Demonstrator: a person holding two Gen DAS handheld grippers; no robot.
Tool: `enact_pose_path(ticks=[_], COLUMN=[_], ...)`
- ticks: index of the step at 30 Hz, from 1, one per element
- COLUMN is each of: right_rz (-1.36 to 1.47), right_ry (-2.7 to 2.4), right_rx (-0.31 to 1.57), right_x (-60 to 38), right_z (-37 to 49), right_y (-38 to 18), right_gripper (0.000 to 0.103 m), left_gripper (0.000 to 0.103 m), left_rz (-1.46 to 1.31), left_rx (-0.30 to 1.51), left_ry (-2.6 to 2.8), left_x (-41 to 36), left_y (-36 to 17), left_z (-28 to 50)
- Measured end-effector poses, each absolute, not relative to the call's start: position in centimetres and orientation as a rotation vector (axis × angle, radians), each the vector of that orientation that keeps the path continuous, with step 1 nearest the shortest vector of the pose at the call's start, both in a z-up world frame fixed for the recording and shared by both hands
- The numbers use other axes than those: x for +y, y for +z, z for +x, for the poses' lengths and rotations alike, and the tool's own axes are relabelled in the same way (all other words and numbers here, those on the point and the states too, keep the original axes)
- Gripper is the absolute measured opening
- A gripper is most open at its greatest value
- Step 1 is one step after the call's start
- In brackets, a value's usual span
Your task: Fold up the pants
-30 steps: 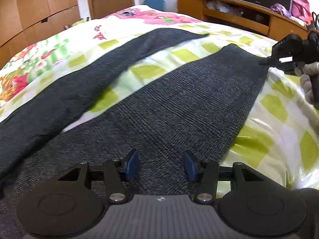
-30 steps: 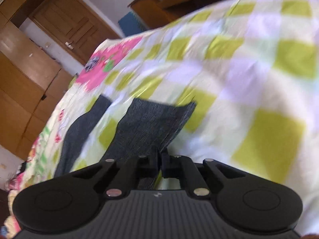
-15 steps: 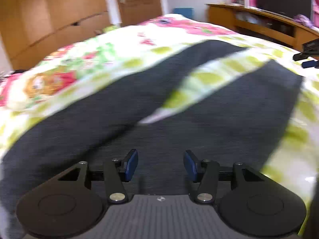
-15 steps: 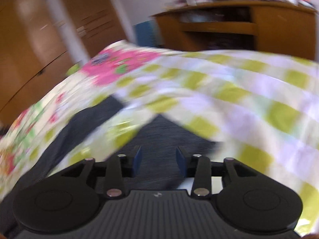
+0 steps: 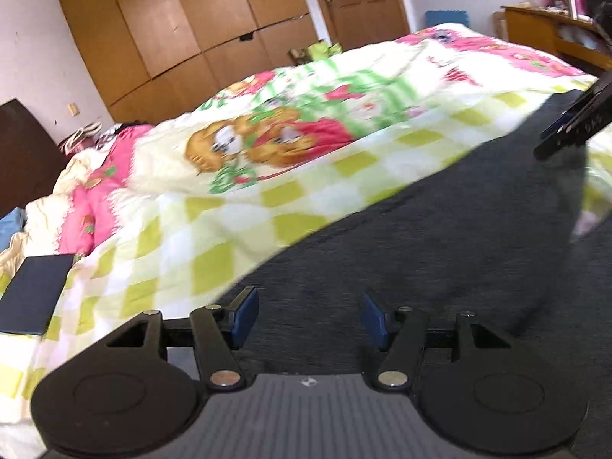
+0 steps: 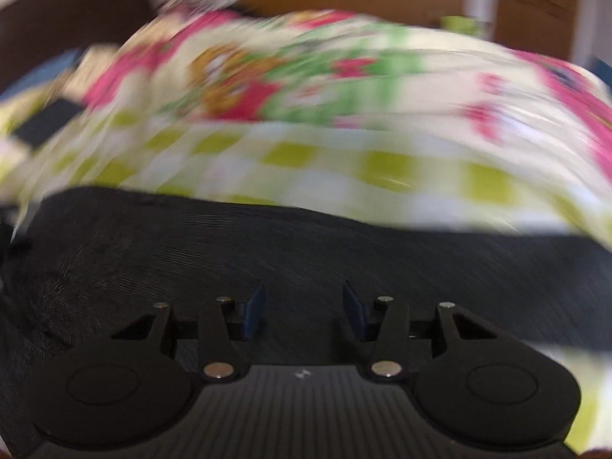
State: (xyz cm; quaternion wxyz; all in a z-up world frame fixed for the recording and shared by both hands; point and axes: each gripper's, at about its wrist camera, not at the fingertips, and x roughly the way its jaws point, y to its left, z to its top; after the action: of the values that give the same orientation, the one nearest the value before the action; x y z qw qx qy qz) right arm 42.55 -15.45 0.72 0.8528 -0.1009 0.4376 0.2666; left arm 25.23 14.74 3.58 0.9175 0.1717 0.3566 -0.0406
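Dark grey pants (image 5: 440,237) lie spread on a bed with a green-checked, flowered quilt (image 5: 290,145). My left gripper (image 5: 309,319) hovers over the cloth near its left edge, its jaws opening, nothing between the blue pads. The right wrist view is blurred by motion; there the pants (image 6: 267,244) fill the lower half and my right gripper (image 6: 303,311) hangs above them, jaws opening, with no cloth between the pads. The right gripper's black tip (image 5: 573,122) also shows at the right edge of the left wrist view, over the pants.
A flat dark rectangular object (image 5: 34,294) lies on the quilt at the left. A pink and cream heap of bedding (image 5: 95,191) sits beyond it. Wooden wardrobes (image 5: 183,26) and a door (image 5: 355,0) line the far wall; a wooden desk (image 5: 554,30) stands at the right.
The right gripper let go of the pant leg's corner, opened, rolled and swung across to the left over the pants. The left gripper also swept left toward the cloth's edge and opened wider.
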Motion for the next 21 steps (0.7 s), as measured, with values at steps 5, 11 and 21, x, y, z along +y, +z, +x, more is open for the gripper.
enact_pose_path(ticks=[5,11,21], right_rz=[-0.441,-0.613,-0.668], right_ry=[0.712,0.778,0.818], right_rx=[0.961,1.017,1.067], right_x=[-9.0,-5.0,-3.8], right_z=[45.8,49.4,50.0], right_y=[-0.3,-2.3,-3.2], right_gripper=[0.062,0.067,0.056], left_gripper=[0.071,0.071,0.067], left_rz=[0.372,0.362,0.332], left_rx=[0.818,0.932,1.073], left_ry=[-0.117,-0.204,-0.268], left_x=[18.9,21.8,23.3], left_y=[2.8,1.2,-0.8], left_z=[28.5,32.1,34.6])
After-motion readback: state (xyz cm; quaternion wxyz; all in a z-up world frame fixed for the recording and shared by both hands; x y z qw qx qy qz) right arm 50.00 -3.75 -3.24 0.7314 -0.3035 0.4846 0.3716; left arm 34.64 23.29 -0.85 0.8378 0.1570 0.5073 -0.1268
